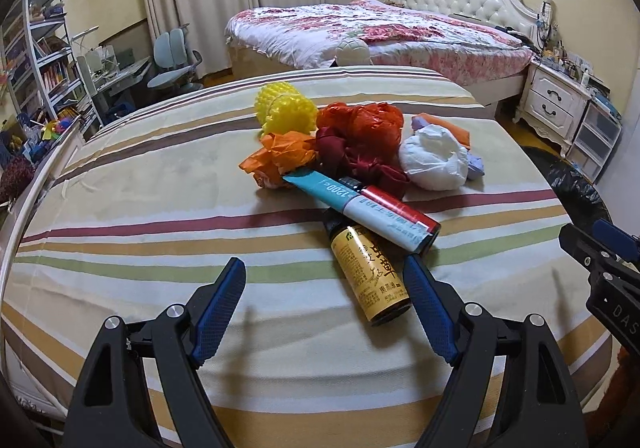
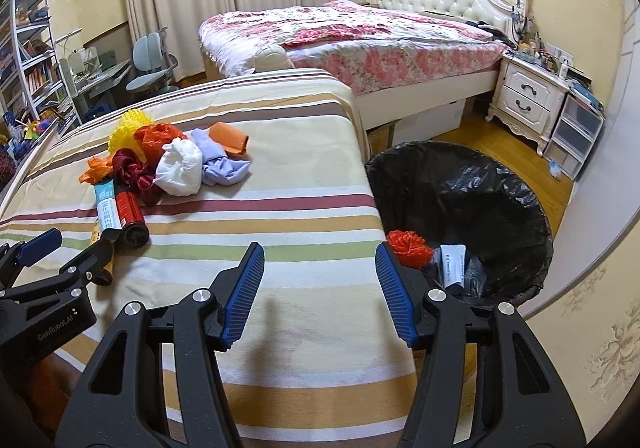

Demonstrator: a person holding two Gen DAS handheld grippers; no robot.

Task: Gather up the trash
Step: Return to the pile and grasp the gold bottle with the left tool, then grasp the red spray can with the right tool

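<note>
Your right gripper is spread and empty, low in the frame; just right of it the black-lined bin holds a red mesh wad and a small white box. Your left gripper is also spread and empty, with the yellow-labelled bottle lying between its tips, and the trash pile lies beyond on the striped bed.

Pile of trash lies on mattress, ahead of left gripper's fingers. Bottle lies nearest, just inside the right finger, w/ 2 tubes across its far end. Bin sits on floor, right of right gripper's fingers, 2 items in it.
</note>
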